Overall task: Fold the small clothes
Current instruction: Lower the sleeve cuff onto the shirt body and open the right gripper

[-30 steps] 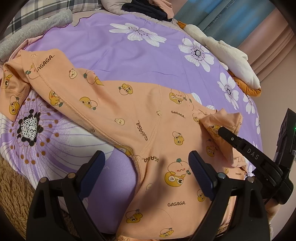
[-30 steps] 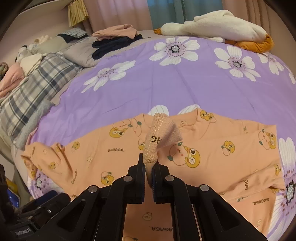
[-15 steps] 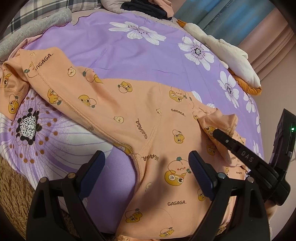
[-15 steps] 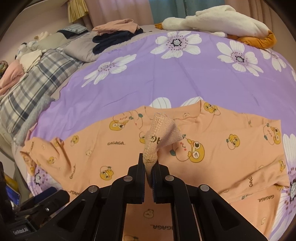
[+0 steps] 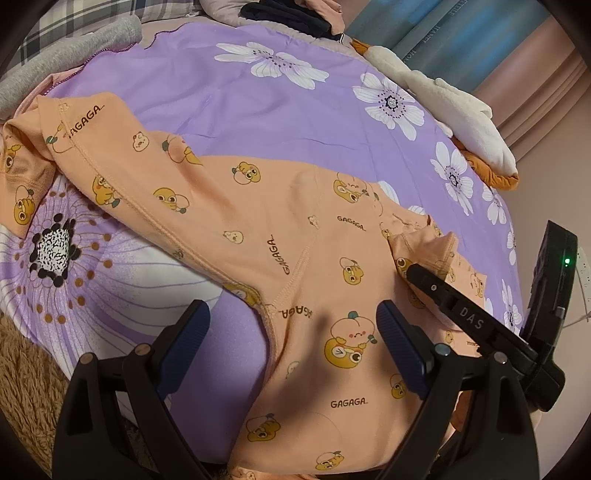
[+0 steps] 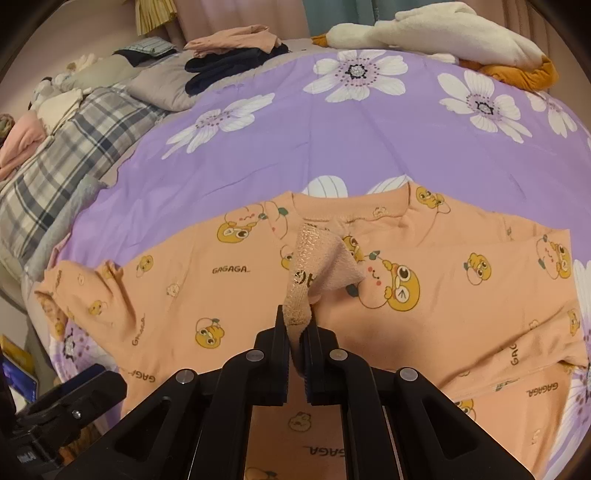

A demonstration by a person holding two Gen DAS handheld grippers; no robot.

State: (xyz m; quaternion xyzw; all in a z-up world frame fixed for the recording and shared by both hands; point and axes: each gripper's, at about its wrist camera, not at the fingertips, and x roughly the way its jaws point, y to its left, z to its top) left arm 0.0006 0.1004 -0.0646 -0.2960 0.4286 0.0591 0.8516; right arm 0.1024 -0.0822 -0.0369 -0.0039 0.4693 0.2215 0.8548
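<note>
A small orange top (image 5: 280,236) printed with cartoon ducks and "GAGAGA" lies spread on a purple flowered bedspread (image 5: 258,103). My left gripper (image 5: 291,332) is open and empty, hovering over the garment near its underarm seam, with one sleeve (image 5: 92,155) stretching far left. My right gripper (image 6: 295,332) is shut on the ribbed cuff (image 6: 301,280) of the other sleeve, which is drawn over the top's chest (image 6: 369,295) below the neckline. The right gripper also shows in the left wrist view (image 5: 417,273), holding folded orange fabric.
A white and orange plush toy (image 6: 443,33) lies at the bed's far edge. Folded dark and pink clothes (image 6: 236,55) sit at the back left. A plaid blanket (image 6: 55,158) and a grey cloth (image 5: 66,62) lie on the left. A shaggy rug (image 5: 18,387) lies below the bed.
My right gripper has carried the cuff farther over the chest toward the neckline. The left gripper has stayed open and has barely moved.
</note>
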